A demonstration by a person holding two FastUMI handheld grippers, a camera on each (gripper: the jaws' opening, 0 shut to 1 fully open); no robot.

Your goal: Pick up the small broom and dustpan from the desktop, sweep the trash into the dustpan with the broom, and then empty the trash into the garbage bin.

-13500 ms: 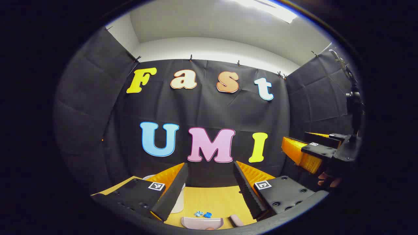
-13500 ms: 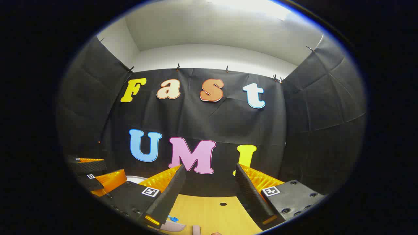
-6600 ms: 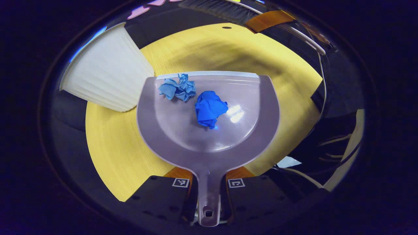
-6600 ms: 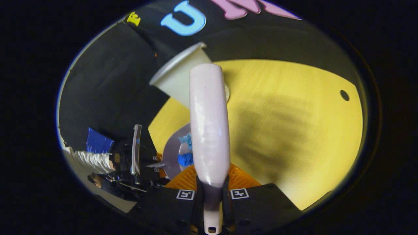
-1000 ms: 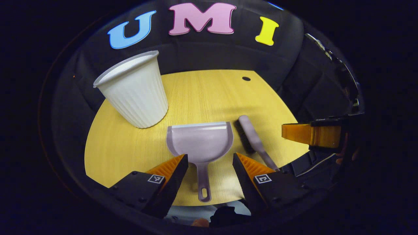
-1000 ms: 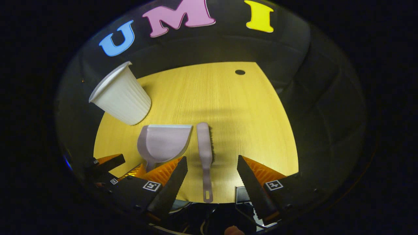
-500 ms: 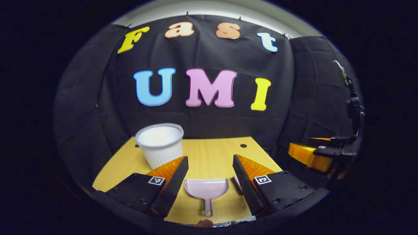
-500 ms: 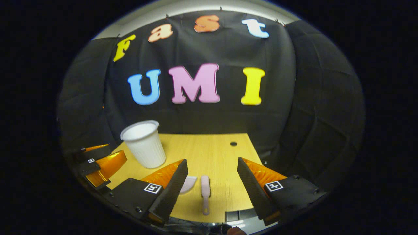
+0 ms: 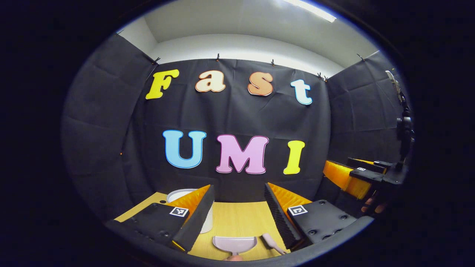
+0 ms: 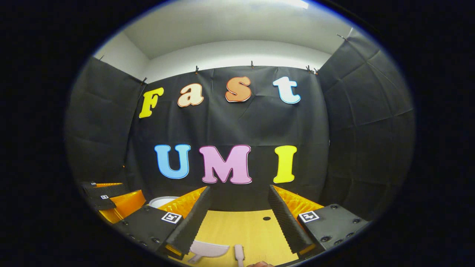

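The pale dustpan (image 9: 234, 244) lies flat on the yellow table (image 9: 237, 220), low in the left gripper view, with the small broom (image 9: 272, 243) just right of it. In the right gripper view the dustpan (image 10: 207, 249) and broom (image 10: 239, 254) lie side by side at the bottom edge. My left gripper (image 9: 237, 211) is open and raised, nothing between its fingers. My right gripper (image 10: 239, 213) is also open and empty, lifted above the table. The white ribbed bin (image 9: 185, 207) stands at back left, partly behind my left finger. No blue trash shows on the table.
The right gripper (image 9: 352, 178) shows at the right of the left gripper view, with a hand below it. The left gripper (image 10: 111, 204) shows at the left of the right gripper view. A small dark hole (image 10: 266, 218) marks the table's far side. Black cloth walls surround it.
Both grippers have tilted up and pulled back from the table since a second ago, so the dustpan, broom and bin have slid to the bottom of both views. Both stay open.
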